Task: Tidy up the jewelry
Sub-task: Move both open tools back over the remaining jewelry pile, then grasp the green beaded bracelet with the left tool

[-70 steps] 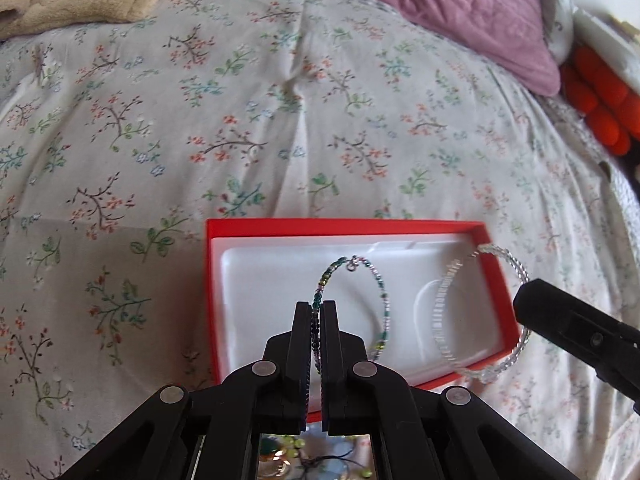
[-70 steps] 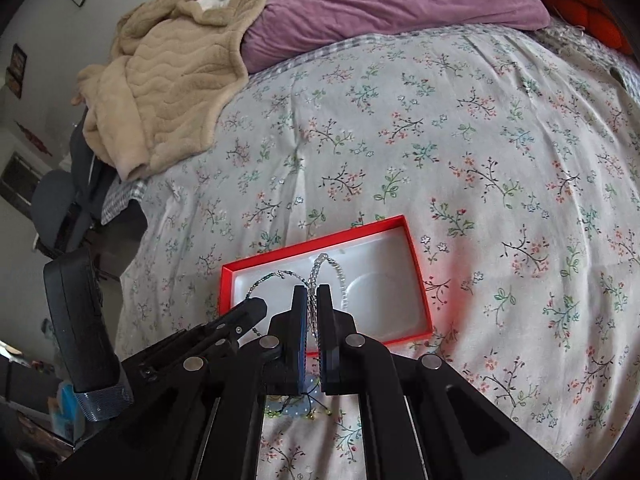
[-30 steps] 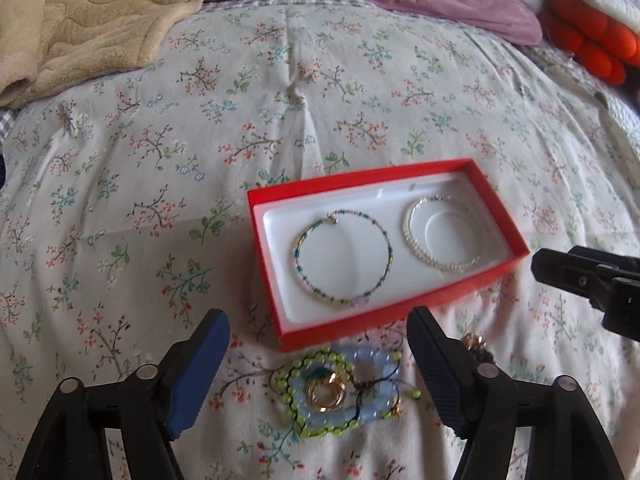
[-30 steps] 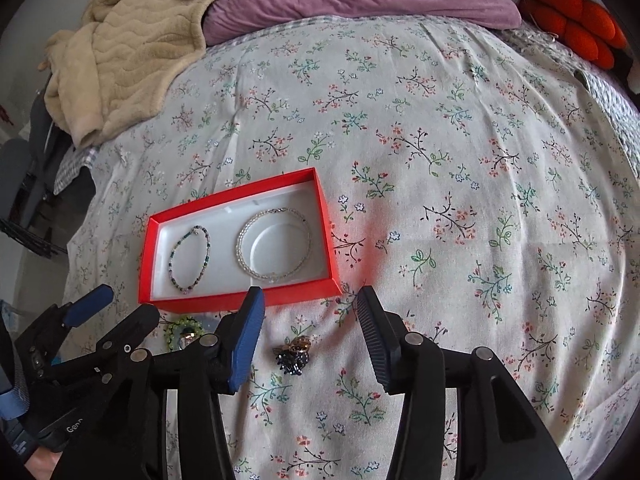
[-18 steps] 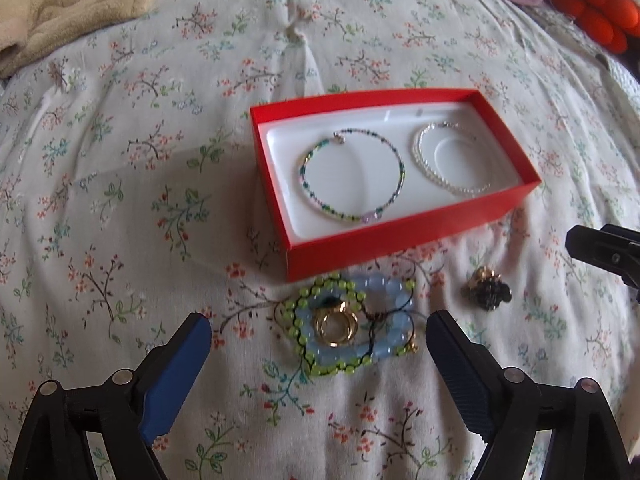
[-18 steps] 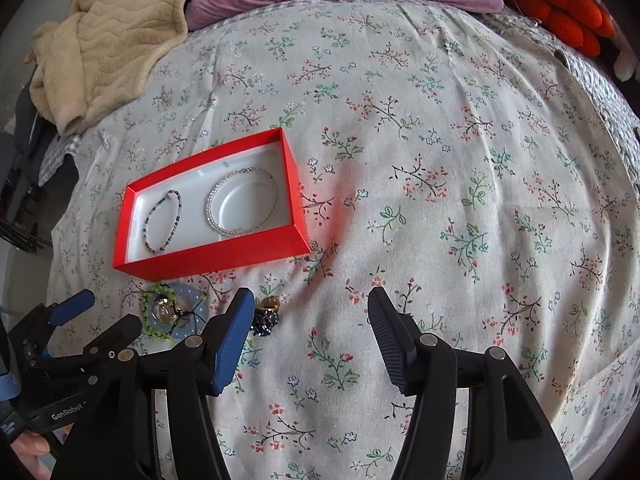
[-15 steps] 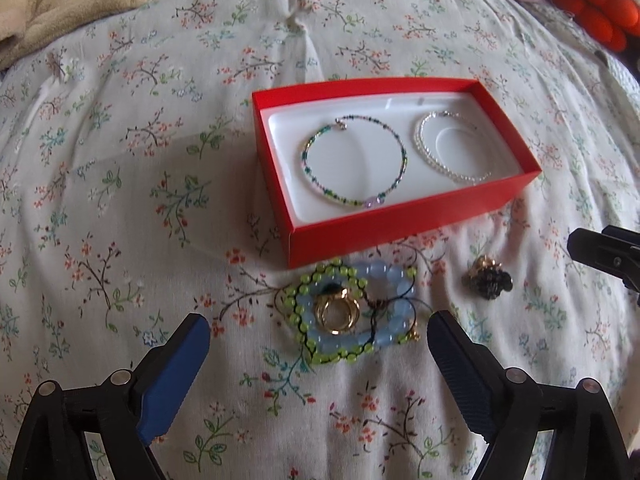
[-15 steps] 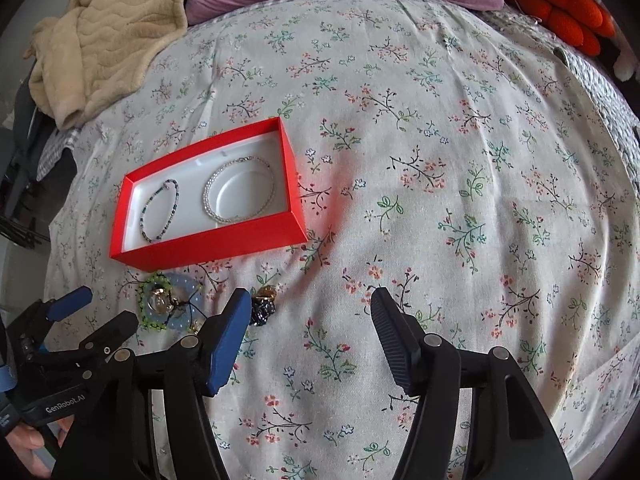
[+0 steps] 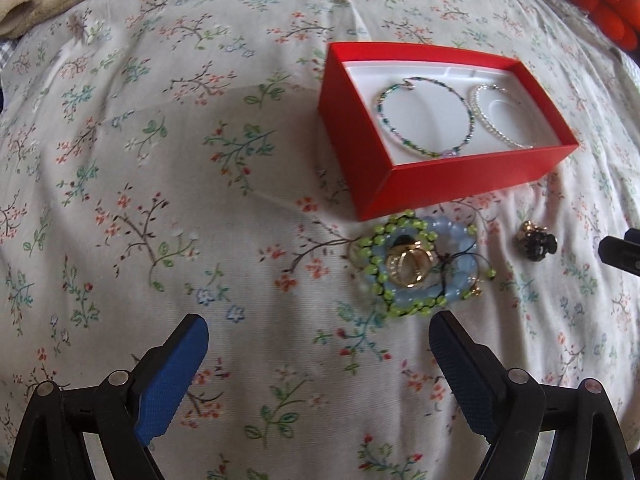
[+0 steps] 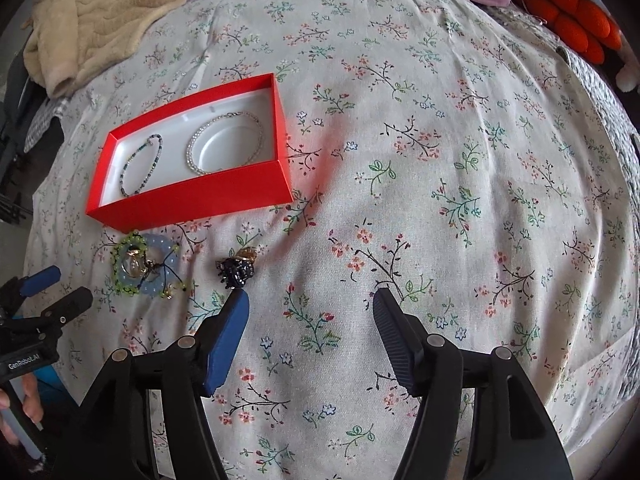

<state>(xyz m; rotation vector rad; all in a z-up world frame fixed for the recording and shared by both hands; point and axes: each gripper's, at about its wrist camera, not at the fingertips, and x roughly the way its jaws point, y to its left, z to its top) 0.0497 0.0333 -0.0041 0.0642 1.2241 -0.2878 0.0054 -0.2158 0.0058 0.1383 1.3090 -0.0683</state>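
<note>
left claw (image 9: 318,334): black, blue pads | silver screws | "GenRobot.AI" marking, perhaps

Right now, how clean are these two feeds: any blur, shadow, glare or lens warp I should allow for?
Left wrist view: sharp at the red box; soft shadow on the floral bedspread left of it; edges bow. Right wrist view: strong fisheye curve, dark vignette in the corners, red glow cast on the cloth beside the box, dark beaded ornament crisp. No harsh glare.

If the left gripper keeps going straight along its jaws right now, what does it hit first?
Most likely bare floral bedspread. The left gripper, jaws open and empty, points down at the cloth; the tangle of beaded bracelets and gold rings lies right of that line, near the right finger. Depth is hard to judge.
</note>
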